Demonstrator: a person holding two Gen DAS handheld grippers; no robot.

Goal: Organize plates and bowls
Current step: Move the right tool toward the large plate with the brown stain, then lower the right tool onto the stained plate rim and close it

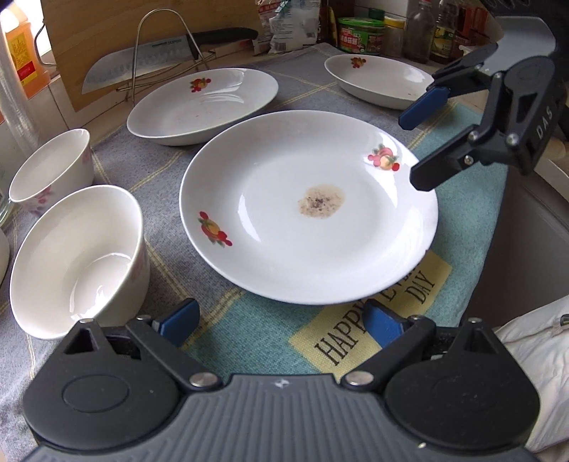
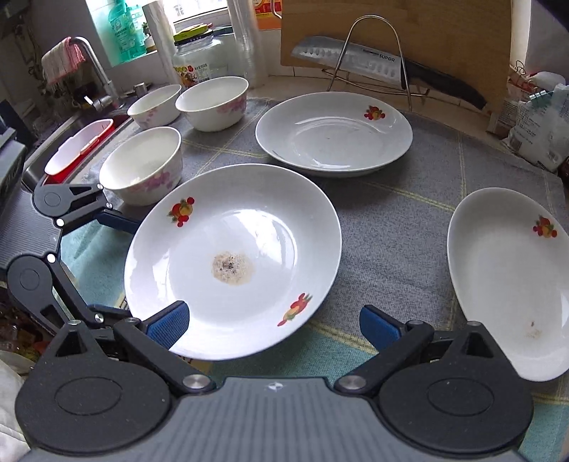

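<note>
A white plate with fruit prints and a brown stain point(image 1: 309, 209) lies on the cloth between both grippers; it also shows in the right wrist view point(image 2: 233, 259). My left gripper point(image 1: 281, 323) is open at its near rim. My right gripper point(image 2: 274, 325) is open, with the plate's rim between its jaws; it shows in the left wrist view point(image 1: 414, 149). A second plate point(image 1: 202, 105) point(image 2: 334, 133) and a third plate point(image 1: 378, 80) point(image 2: 505, 280) lie farther off. White bowls point(image 1: 78, 259) point(image 1: 51, 168) stand on the left; the right wrist view shows three bowls point(image 2: 142, 165) point(image 2: 154, 105) point(image 2: 213, 101).
A knife point(image 1: 142, 60) rests in a wire rack against a wooden board point(image 2: 391, 32). Bottles and jars point(image 1: 361, 35) line the back. A sink point(image 1: 526, 248) lies beside the cloth, with a tap point(image 2: 92, 60) and a red-and-white tray point(image 2: 78, 145).
</note>
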